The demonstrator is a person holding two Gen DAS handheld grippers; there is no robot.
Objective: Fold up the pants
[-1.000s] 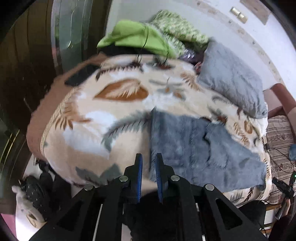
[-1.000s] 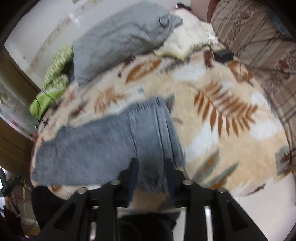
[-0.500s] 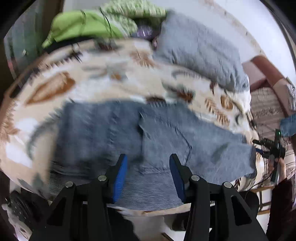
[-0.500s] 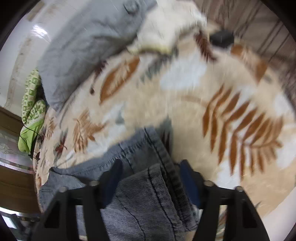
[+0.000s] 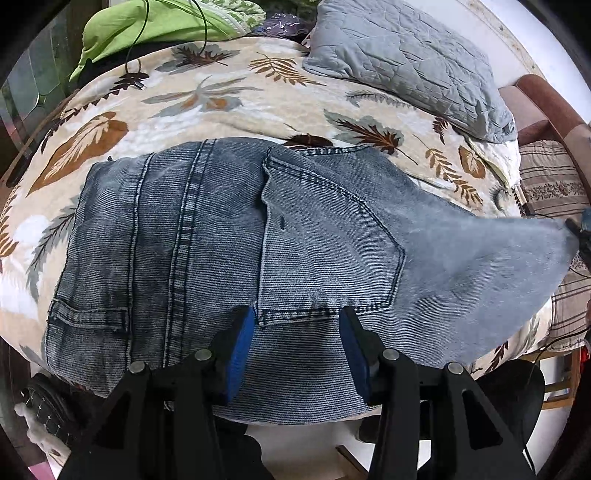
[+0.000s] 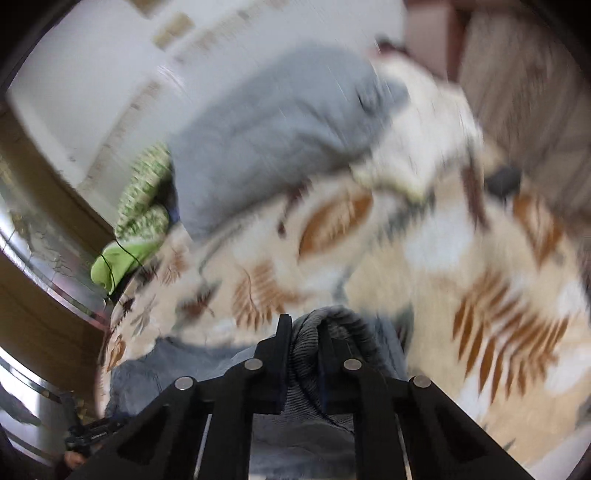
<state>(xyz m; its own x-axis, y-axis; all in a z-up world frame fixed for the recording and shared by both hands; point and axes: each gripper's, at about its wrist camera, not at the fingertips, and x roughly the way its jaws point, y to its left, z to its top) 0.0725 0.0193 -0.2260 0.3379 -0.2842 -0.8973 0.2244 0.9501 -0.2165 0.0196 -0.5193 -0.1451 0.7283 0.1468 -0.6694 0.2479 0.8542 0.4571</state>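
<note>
You held the left gripper [image 5: 297,341] with its blue-padded fingers [image 5: 239,347] spread wide and empty, low over the near edge of the pants [image 5: 221,236], with the lower rim of the back pocket [image 5: 328,236] lying between the pads. This posture most likely served as a stand-off: the jaws were spread to receive or pin the denim rather than to carry it. The pants lay flat, seat side up, across the near half of the leaf-print blanket [image 5: 229,99], with the waistband end hanging over the blanket's near edge. Beyond the back pocket, to its right, one leg rose off the blanket in a taut sheet toward the frame edge, which suggests it was being lifted for a fold. In the right wrist view, you held the right gripper [image 6: 303,332] closed to a narrow gap on a bunched roll of the denim, gripping a thick ridge of cloth, probably so that the layers would travel together. That view was blurred, so the exact part of the pants in the grip could not be determined. Farther from the pants, the grey quilted pillow [image 5: 406,55] rested at the far side of the blanket, and a green cloth [image 5: 147,26] lay at its far left corner, both well apart from the pants.
</note>
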